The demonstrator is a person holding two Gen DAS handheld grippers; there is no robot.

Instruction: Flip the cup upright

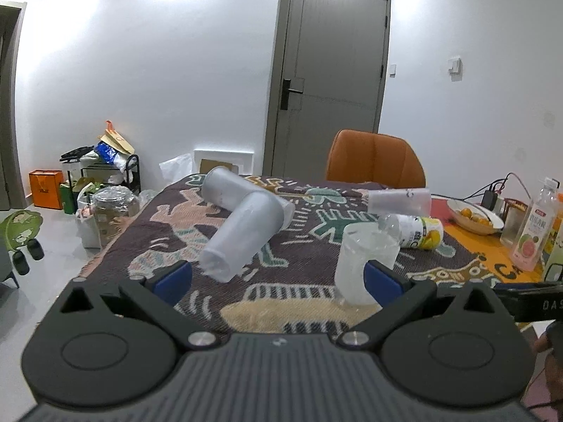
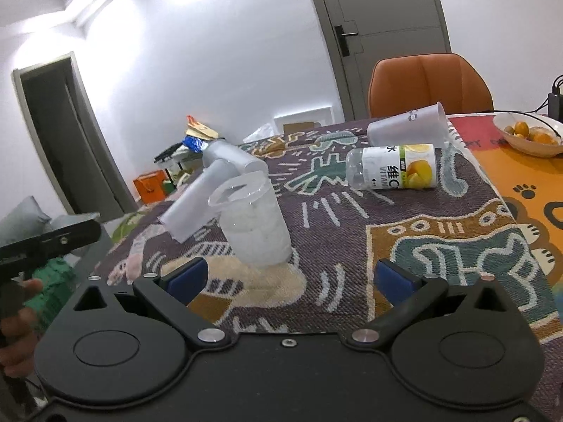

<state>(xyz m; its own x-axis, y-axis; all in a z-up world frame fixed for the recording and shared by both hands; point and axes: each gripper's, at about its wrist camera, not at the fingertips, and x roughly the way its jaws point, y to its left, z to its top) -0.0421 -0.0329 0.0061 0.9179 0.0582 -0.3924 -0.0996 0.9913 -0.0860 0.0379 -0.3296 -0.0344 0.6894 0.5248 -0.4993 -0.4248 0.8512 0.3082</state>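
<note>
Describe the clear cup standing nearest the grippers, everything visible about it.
The clear cup is thin, see-through plastic with a rolled rim, wider at the mouth than at the base. It stands upright, mouth up, on the patterned cloth, leaning slightly in the fisheye view. It looks empty, its wall frosted or crinkled. Two frosted cups lie crossed on their sides just behind it; contact with them cannot be judged. Neither hand-held gripper holds it.

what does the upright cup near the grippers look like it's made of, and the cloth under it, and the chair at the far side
Upright cup: probably thin clear plastic with a cloudy finish; the cloth shows faintly through its wall.
Cloth: looks like woven textile, matte, with visible ribbed weave and patterned figures.
Chair: orange, smooth with stitched panels and a soft sheen, likely leather or faux leather.
</note>
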